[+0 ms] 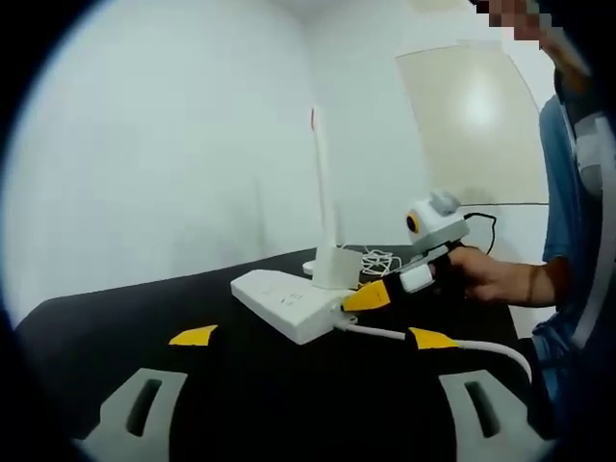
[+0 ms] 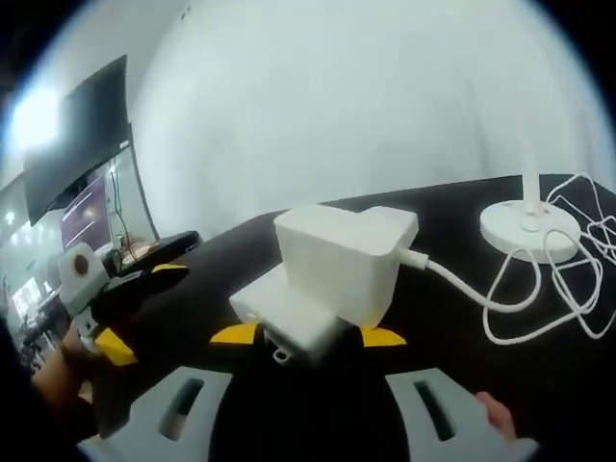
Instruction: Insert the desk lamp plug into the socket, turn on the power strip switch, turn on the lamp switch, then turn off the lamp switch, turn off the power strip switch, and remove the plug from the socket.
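Two views cover the black desk (image 1: 241, 385) from opposite sides. Left gripper view: the white power strip (image 1: 289, 303) lies on the desk ahead of the left gripper (image 1: 313, 339), whose grey jaws with yellow tips stand spread wide, nothing between them. The strip sits between and beyond the two tips, apart from both. The desk lamp (image 1: 327, 202) rises upright just behind the strip, its base (image 1: 332, 268) next to a loose coil of white cable (image 1: 383, 260). A thick white cord (image 1: 443, 345) leaves the near end of the strip and curves to the right. The right gripper (image 1: 385, 292) enters from the right, held by a hand (image 1: 486, 274); one yellow tip is at the strip's right end, with a white block close to it. Whether those jaws are pinching that block cannot be told from this view.

Right gripper view: a white plug adapter (image 2: 337, 265) sits between the right jaws, which are pressed against it; a prong shows at its lower edge. Its thin cable (image 2: 481, 294) runs right to the round lamp base (image 2: 529, 226), where the slack is looped. The left gripper (image 2: 125, 318) appears at the left edge, well apart from the adapter. A dark monitor (image 2: 77, 144) stands behind it
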`<state>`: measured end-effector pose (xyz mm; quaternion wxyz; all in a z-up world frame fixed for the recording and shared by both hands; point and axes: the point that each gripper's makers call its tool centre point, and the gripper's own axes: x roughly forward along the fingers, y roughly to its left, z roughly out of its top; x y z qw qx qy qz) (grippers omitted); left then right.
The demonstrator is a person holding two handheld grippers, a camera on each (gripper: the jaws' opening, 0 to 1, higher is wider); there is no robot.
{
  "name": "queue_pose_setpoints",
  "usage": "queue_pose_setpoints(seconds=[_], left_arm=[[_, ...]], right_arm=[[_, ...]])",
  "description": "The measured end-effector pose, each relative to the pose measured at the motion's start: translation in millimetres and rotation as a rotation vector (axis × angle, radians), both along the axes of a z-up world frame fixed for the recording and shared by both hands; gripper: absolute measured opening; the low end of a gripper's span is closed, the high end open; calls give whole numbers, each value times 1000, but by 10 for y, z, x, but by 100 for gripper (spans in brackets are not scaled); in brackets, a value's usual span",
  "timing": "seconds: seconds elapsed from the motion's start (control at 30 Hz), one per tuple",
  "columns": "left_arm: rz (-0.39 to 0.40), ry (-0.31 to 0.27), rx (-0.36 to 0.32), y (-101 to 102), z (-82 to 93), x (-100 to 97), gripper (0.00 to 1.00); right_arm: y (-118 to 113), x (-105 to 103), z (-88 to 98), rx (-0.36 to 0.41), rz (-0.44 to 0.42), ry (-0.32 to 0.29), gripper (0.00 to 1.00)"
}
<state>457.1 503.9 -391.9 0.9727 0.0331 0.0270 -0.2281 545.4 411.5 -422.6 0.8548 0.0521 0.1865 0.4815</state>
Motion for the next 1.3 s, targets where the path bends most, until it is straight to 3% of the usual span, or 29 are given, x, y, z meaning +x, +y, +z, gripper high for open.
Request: queue_pose_setpoints(seconds=[0.23,0.4,0.53,0.6,0.67,0.87,0.93,1.0,1.1,1.2,1.3], left_arm=[[11,17,-1,16,-33,21,70],[-14,16,-55,-7,15,9,70],[-2,25,-58,21,1,28,70],[-2,36,-61,11,-14,36,70],[-11,44,-113,1,19,41,72],[8,11,-156,48,131,66,74],[18,-30,-114,16,188,100,74],[3,-18,-94,-73,168,120,76],[-5,-3,-59,-188,122,190,75],[-16,-4,-44,-289,125,254,75],[-47,-79,-22,-402,225,287,68]], right_arm=[[-6,-22,-36,-28,11,-33,38],[-21,-87,-16,-19,38,-44,39],[-23,-163,31,-49,77,-125,38],[-48,-226,15,-54,90,-122,37],[-118,-258,49,-49,96,-139,37],[-346,-280,98,-15,164,-117,37],[-387,-300,170,13,210,-131,37],[-420,-395,306,53,299,-176,37],[-468,-364,401,26,324,-238,37],[-508,-375,505,36,339,-239,37],[-557,-406,599,56,390,-249,37]])
